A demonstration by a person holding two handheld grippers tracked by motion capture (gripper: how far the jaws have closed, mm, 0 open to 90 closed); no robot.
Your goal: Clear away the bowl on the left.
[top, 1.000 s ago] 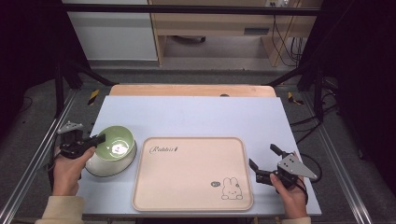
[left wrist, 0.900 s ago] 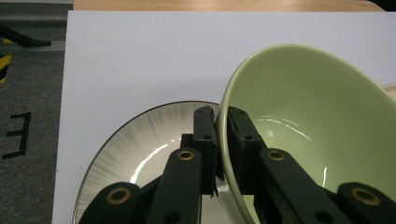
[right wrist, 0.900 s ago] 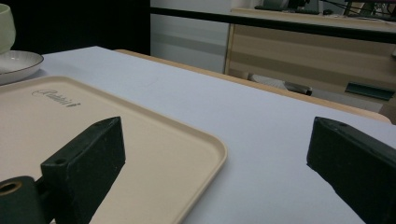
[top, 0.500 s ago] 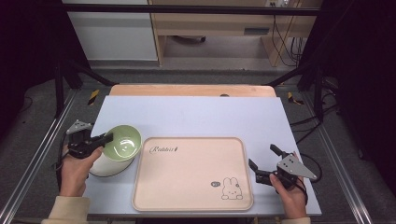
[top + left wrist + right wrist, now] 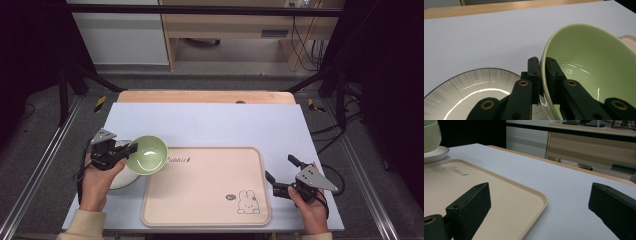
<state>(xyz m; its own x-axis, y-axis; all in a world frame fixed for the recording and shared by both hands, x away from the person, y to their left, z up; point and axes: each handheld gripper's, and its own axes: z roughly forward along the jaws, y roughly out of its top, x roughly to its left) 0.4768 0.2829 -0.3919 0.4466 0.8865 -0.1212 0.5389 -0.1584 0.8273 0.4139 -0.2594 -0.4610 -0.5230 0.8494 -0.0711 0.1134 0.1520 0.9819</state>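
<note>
My left gripper (image 5: 131, 148) (image 5: 542, 67) is shut on the rim of a light green bowl (image 5: 148, 154) (image 5: 594, 65), which hangs tilted above the table at the tray's left edge. Below and to its left lies a white plate (image 5: 120, 179) (image 5: 461, 87) with a dark rim and grey streaks. The beige tray (image 5: 207, 187) (image 5: 474, 182), with a rabbit drawing and lettering, lies at the table's front middle. By the tray's right edge my right gripper (image 5: 281, 174) (image 5: 541, 212) stands open with nothing between its jaws.
The light table top (image 5: 215, 125) ends in a wooden strip (image 5: 205, 96) along its far edge. Metal frame rails (image 5: 35, 165) run beside the table on both sides. A cable (image 5: 340, 175) trails from the right gripper.
The left gripper has carried the green bowl off the white plate and to the right, toward the tray. The right gripper has stayed where it was.
</note>
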